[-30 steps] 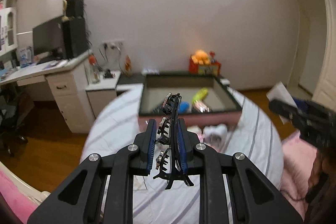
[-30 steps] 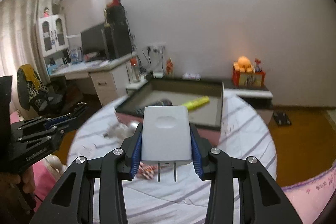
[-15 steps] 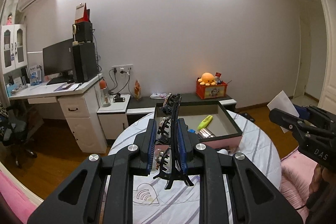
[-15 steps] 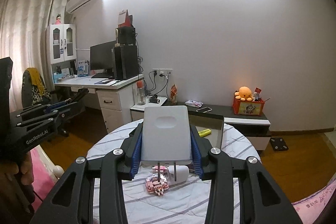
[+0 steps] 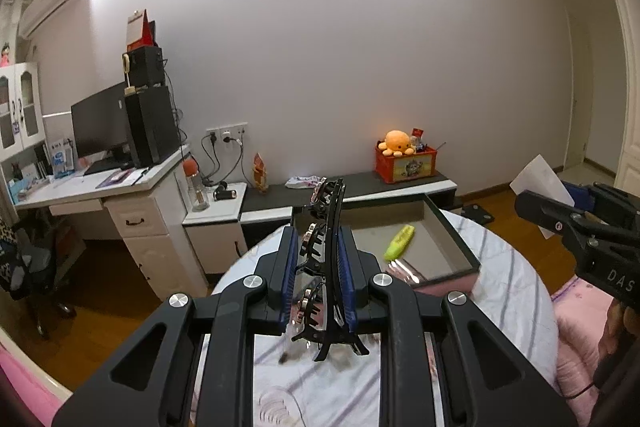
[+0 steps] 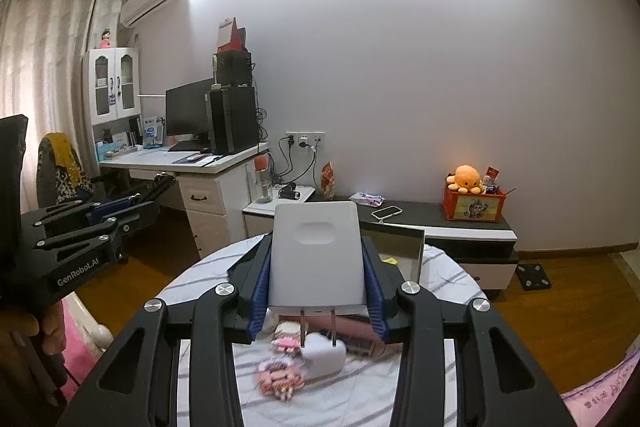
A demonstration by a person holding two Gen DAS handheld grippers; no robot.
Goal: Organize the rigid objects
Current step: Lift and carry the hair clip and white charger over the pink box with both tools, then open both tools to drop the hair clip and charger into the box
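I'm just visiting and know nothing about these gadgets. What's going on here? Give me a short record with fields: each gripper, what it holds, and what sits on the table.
left gripper: shut on a black hair clip, held edge-on between its blue pads
right gripper: shut on a white charger plug, metal prongs pointing back toward the camera
table: round, covered with a striped cloth
box: open, dark-rimmed, on the table's far side
in the box: a yellow-green highlighter
loose on the cloth: small pink items, blurred, and a white item beside them

The left gripper [image 5: 318,281] pinches a black hair clip [image 5: 326,259] (standing on edge) above the striped table [image 5: 500,291], near the dark tray [image 5: 456,231].
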